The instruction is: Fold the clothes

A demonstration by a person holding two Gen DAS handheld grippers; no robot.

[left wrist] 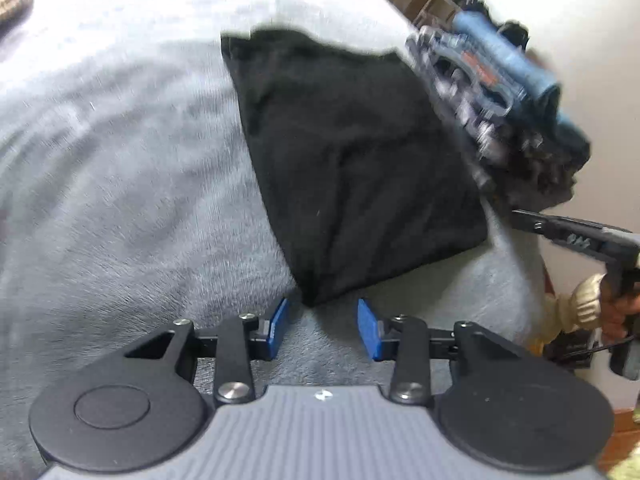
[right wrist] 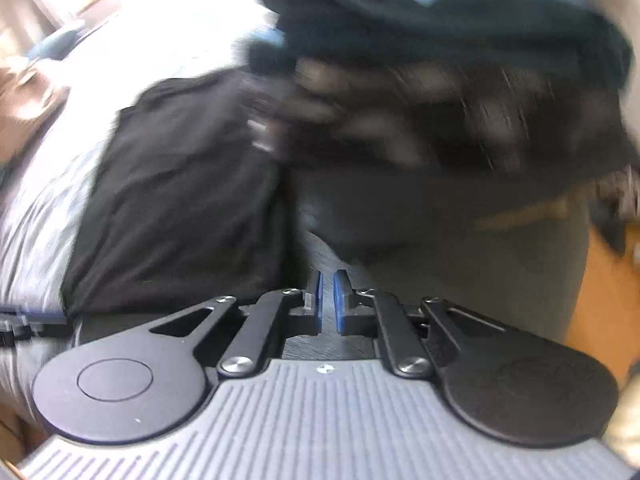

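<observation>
the left gripper (left wrist: 323, 326), jaws apart and empty, hovers by the folded black garment (left wrist: 352, 168); the right gripper (right wrist: 327, 300), jaws nearly together, faces a blurred clothes pile (right wrist: 440, 92).

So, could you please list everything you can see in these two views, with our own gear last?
Folded garment: one, black, lying flat on the blanket, just ahead of the left gripper.
Pile of clothes: one heap, blue on top with dark patterned pieces under it, blurred, at the far right edge of the folded garment.
Blanket: one, light grey, fuzzy, covering the whole surface.
Left gripper: one, black with blue pads, open, nothing between them.
Right gripper: one, black with blue pads, shut, nothing visibly held.
Hand: one, cream cuff, holding the right gripper's handle.
</observation>
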